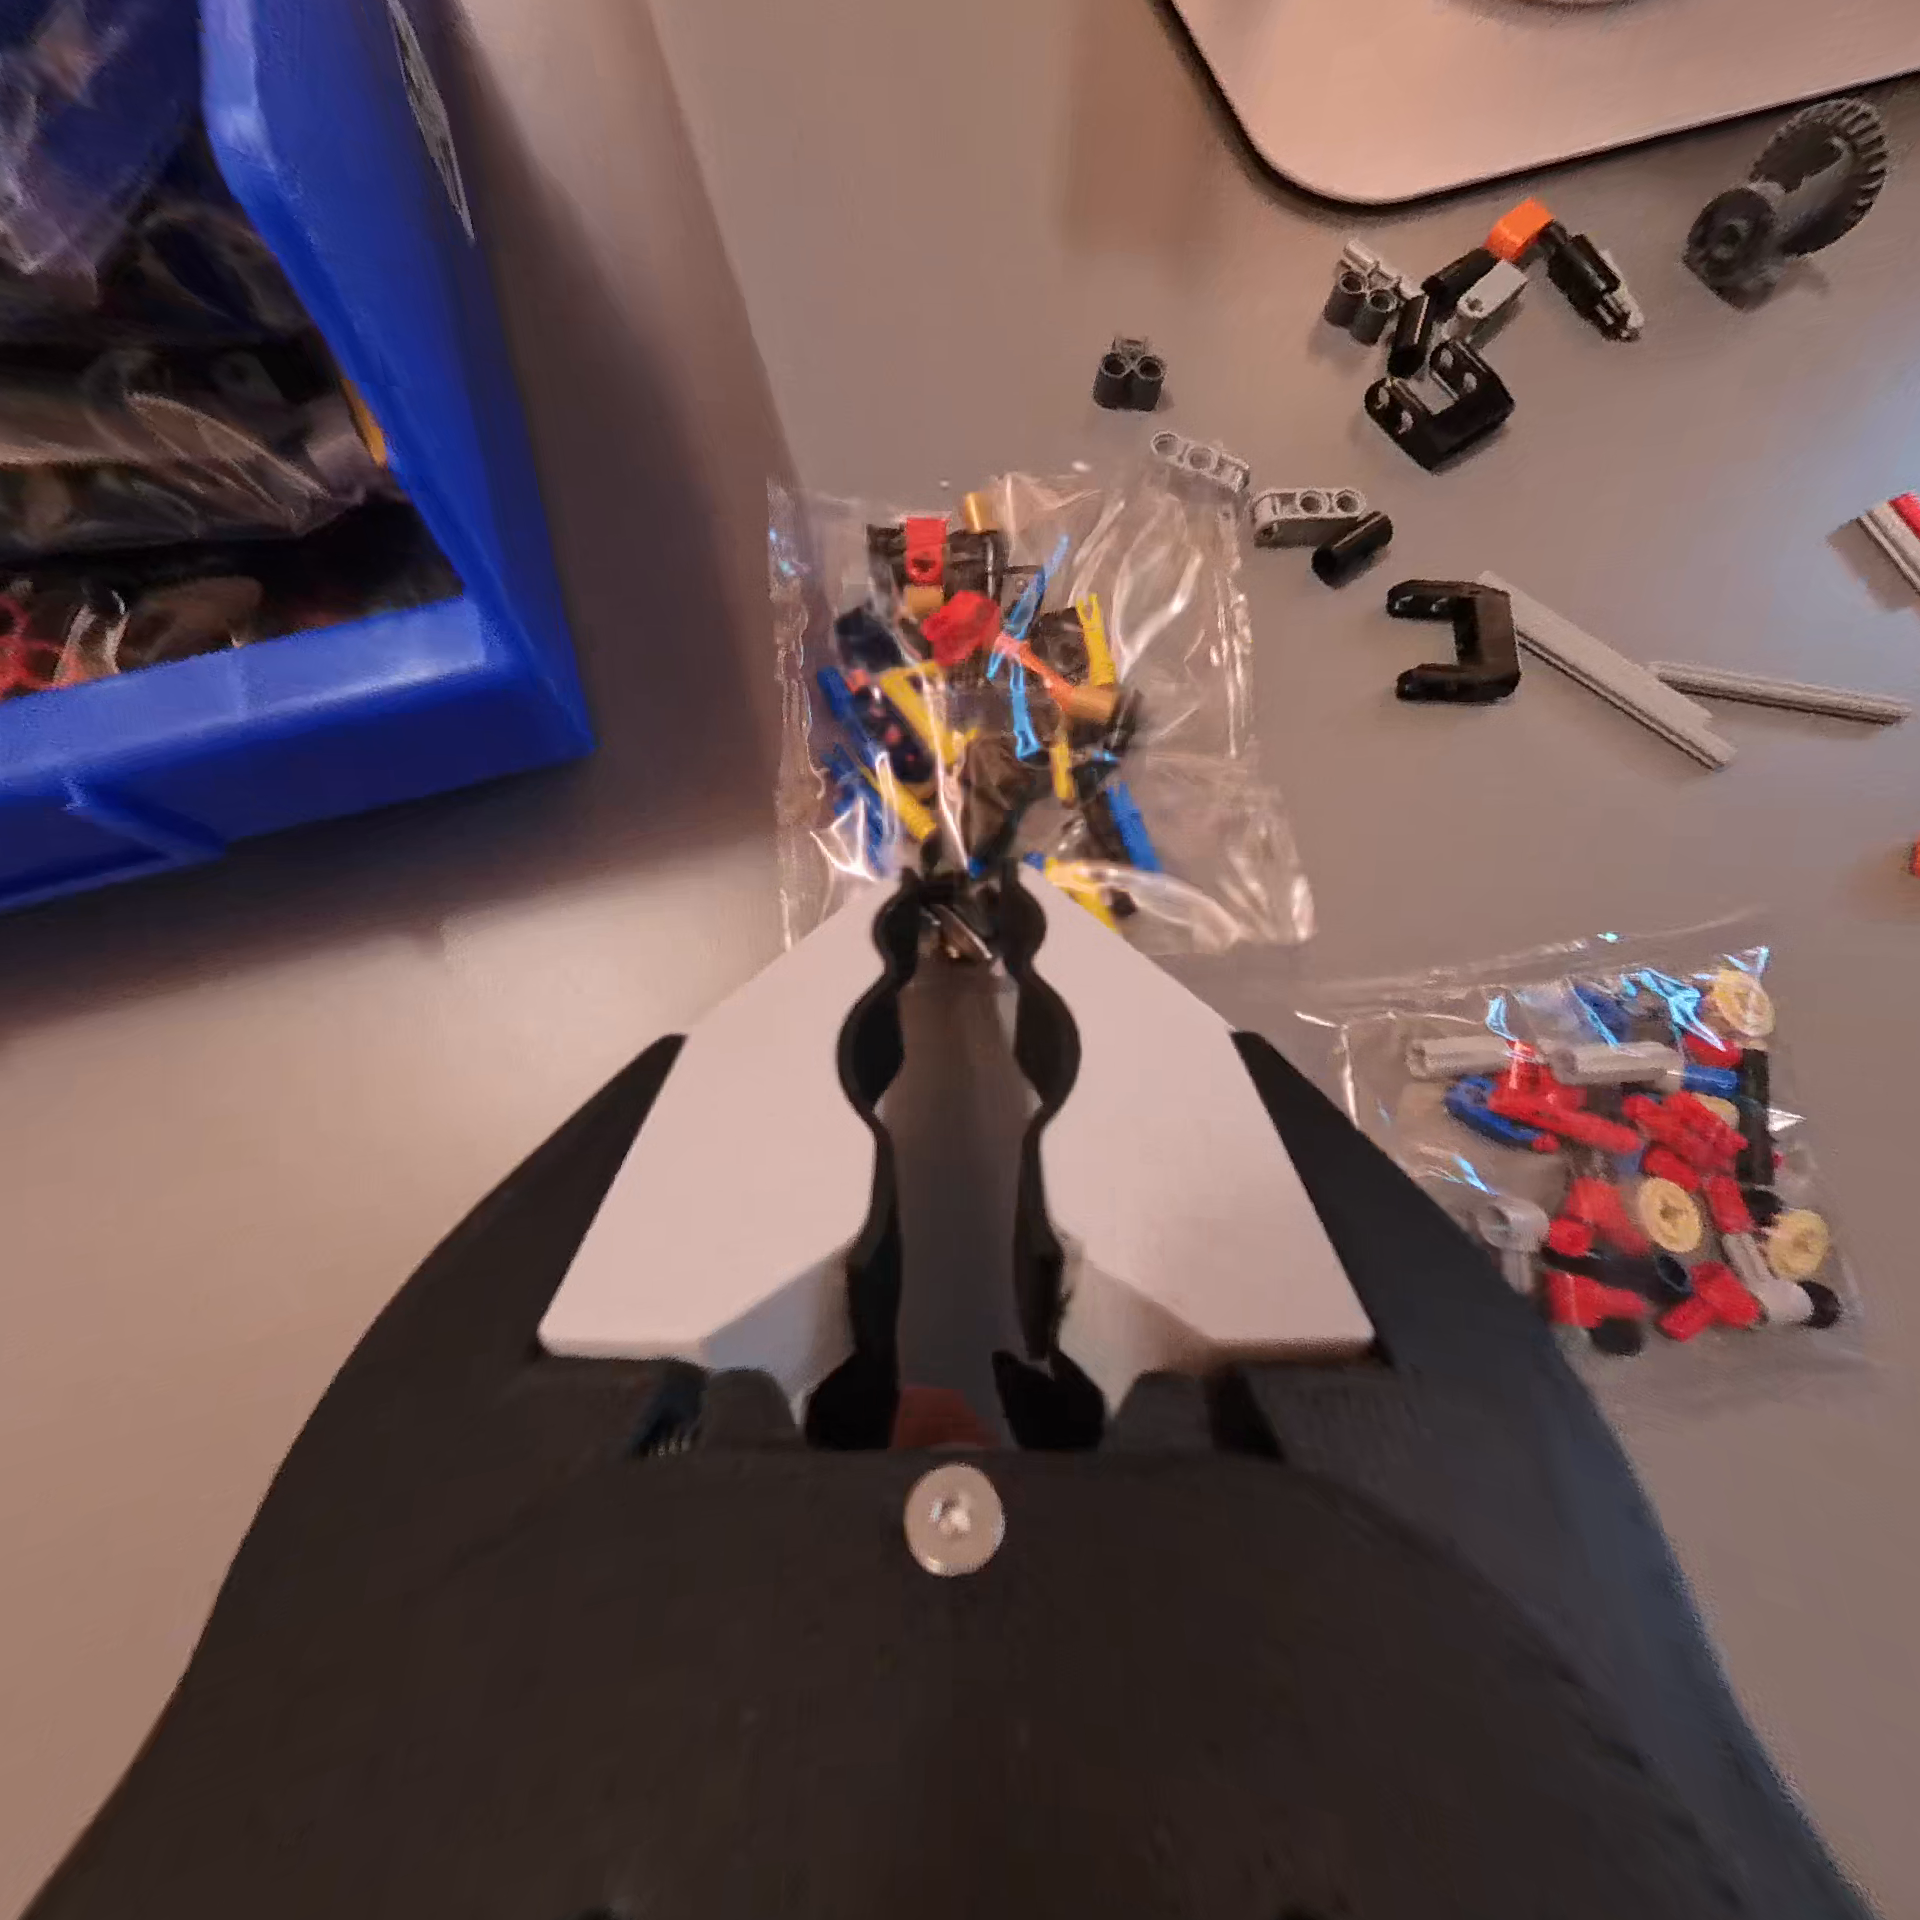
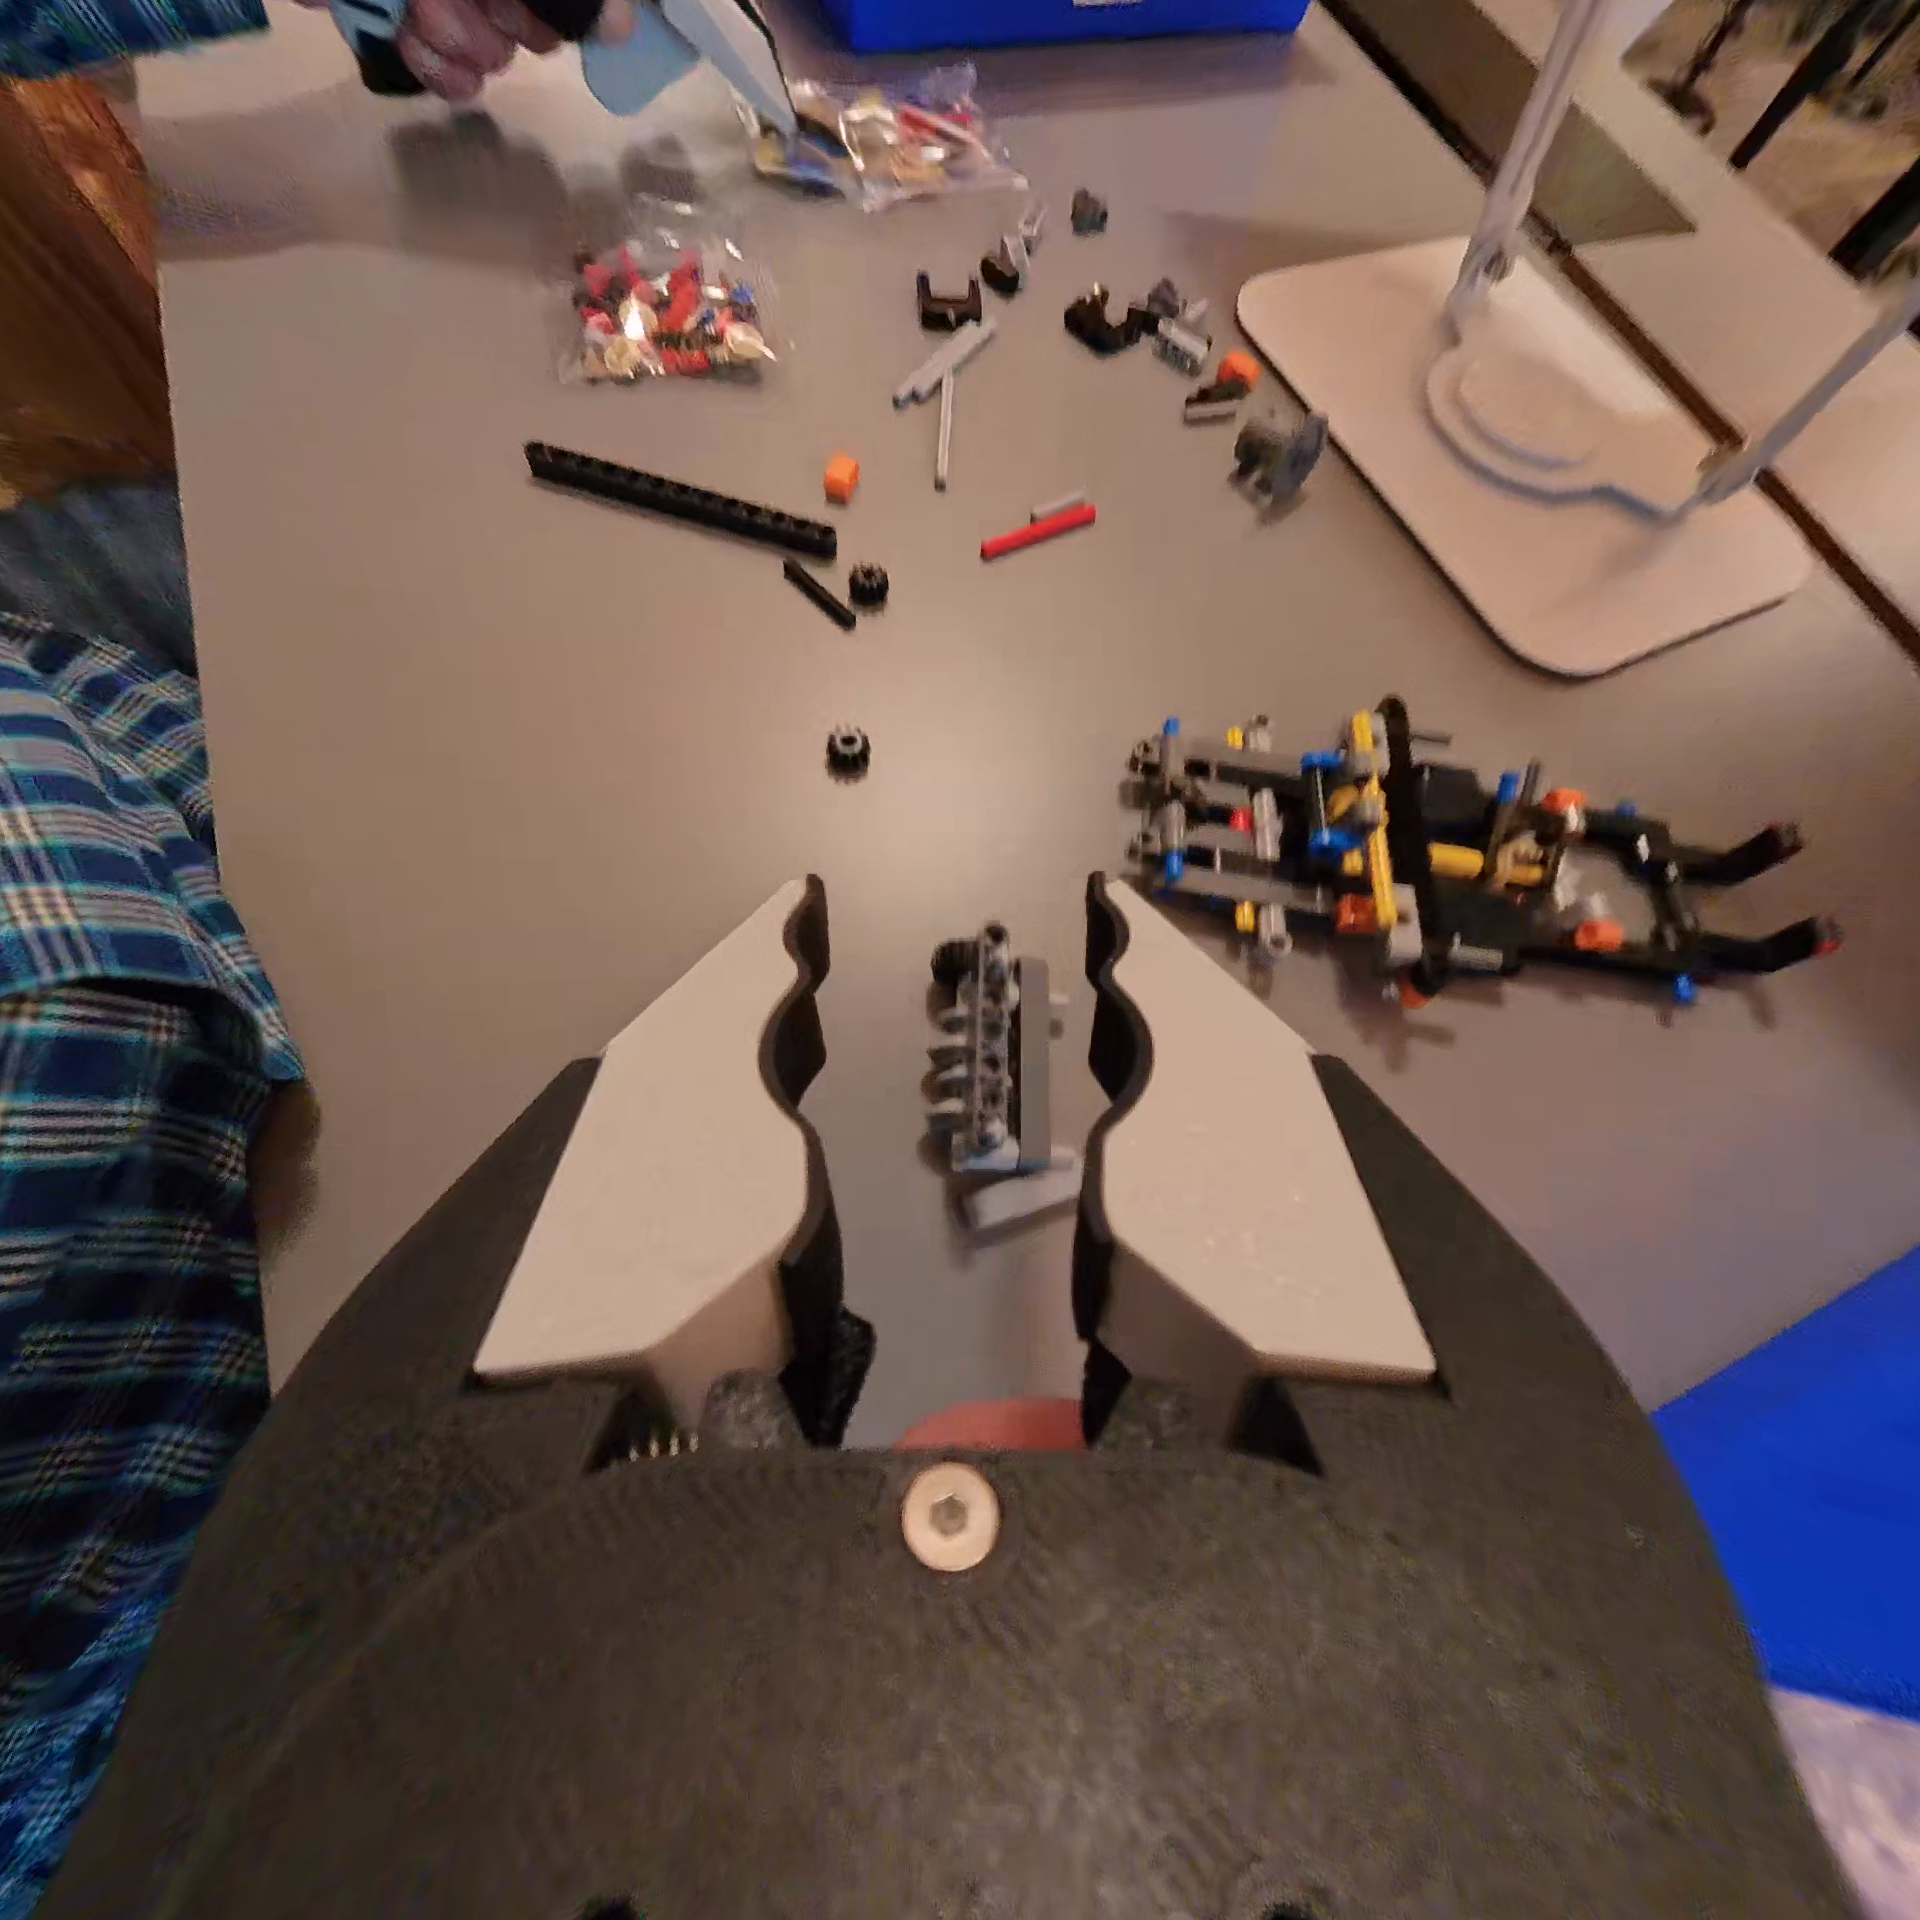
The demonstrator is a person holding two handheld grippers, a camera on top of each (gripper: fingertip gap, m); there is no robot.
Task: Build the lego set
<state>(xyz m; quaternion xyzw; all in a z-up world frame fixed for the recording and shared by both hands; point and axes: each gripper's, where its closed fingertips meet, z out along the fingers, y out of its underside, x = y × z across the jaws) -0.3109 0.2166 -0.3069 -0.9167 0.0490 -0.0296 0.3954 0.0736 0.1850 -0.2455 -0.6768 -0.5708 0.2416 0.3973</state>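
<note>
My left gripper (image 1: 958,906) is shut on the near edge of a clear bag of mixed coloured pieces (image 1: 1023,686) on the grey table. A second clear bag of red, grey and tan pieces (image 1: 1621,1153) lies to its right. My right gripper (image 2: 956,914) is open, low over the table, with a small grey sub-assembly (image 2: 992,1070) lying between its fingers, untouched. The half-built black, grey and yellow chassis (image 2: 1455,852) lies to the right of it. The left gripper (image 2: 774,125) and its bag (image 2: 894,135) show far off in the right wrist view.
A blue bin (image 1: 395,436) of bagged parts stands left of the held bag. Loose pieces (image 1: 1444,416) lie beyond it; a long black beam (image 2: 681,499), black gears (image 2: 847,750) and a red axle (image 2: 1039,535) lie mid-table. A white stand base (image 2: 1538,447) sits right. A plaid sleeve (image 2: 104,1039) is left. About 40 cm separates my left fingertips from my right.
</note>
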